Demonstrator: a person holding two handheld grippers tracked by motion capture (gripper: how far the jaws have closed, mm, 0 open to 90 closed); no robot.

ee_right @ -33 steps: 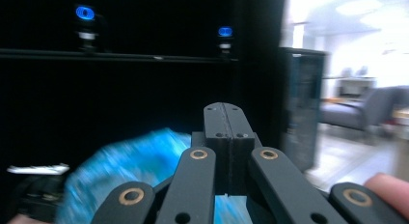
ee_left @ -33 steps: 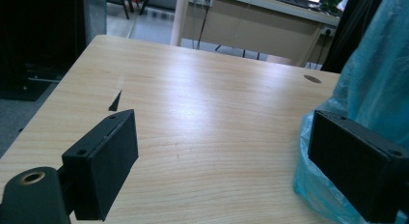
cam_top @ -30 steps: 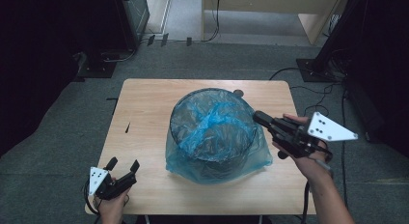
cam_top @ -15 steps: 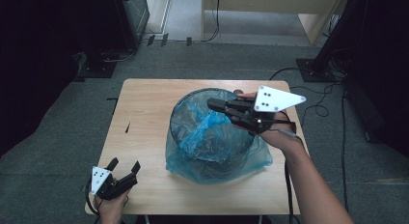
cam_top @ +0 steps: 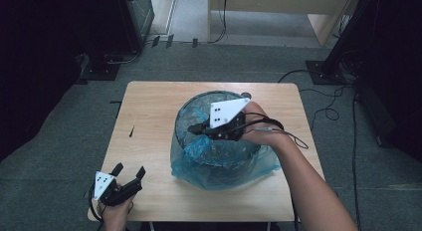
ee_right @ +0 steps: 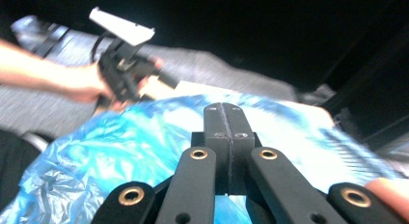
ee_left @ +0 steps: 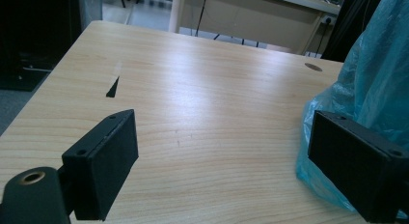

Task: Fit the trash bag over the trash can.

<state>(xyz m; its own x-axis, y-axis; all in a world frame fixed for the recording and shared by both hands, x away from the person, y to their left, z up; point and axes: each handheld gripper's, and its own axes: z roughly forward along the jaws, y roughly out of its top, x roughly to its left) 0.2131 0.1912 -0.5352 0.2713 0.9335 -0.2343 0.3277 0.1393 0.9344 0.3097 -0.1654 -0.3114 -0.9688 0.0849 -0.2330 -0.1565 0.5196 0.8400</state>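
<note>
My right gripper (cam_top: 195,129) is black, with a flat grey three-cornered plate on top, and its two jaws are pressed flat together with nothing between them. In the right gripper view I see the jaws (ee_right: 228,132) as two long black bars with little gold rings on the arms behind them, meeting in one thin line. I hold this gripper over the open top of the bin (cam_top: 219,136), pointing across it toward the left side of the table. The bin is round and dark, and its wall looks like fine wire mesh. A thin blue plastic bag (cam_top: 259,166) lines it. The bag is shiny and crinkly, it folds over the rim and hangs down the outside in loose bunches that rest on the table. The bin stands near the middle of the table (cam_top: 149,121), a bit toward the right side. The table top is pale wood with fine straight grain and soft rounded corners. It has a small dark pointed mark (ee_left: 113,87) on it. My left gripper (cam_top: 127,178) is at the near left corner of the table, well apart from the bin. Its jaws stand wide open, and they hold nothing. In the left gripper view its pads (ee_left: 103,163) are flat black blocks, and the crinkly blue bag sits just behind the right one. Grey carpet (cam_top: 59,141) with a rough look covers the floor around the table.
</note>
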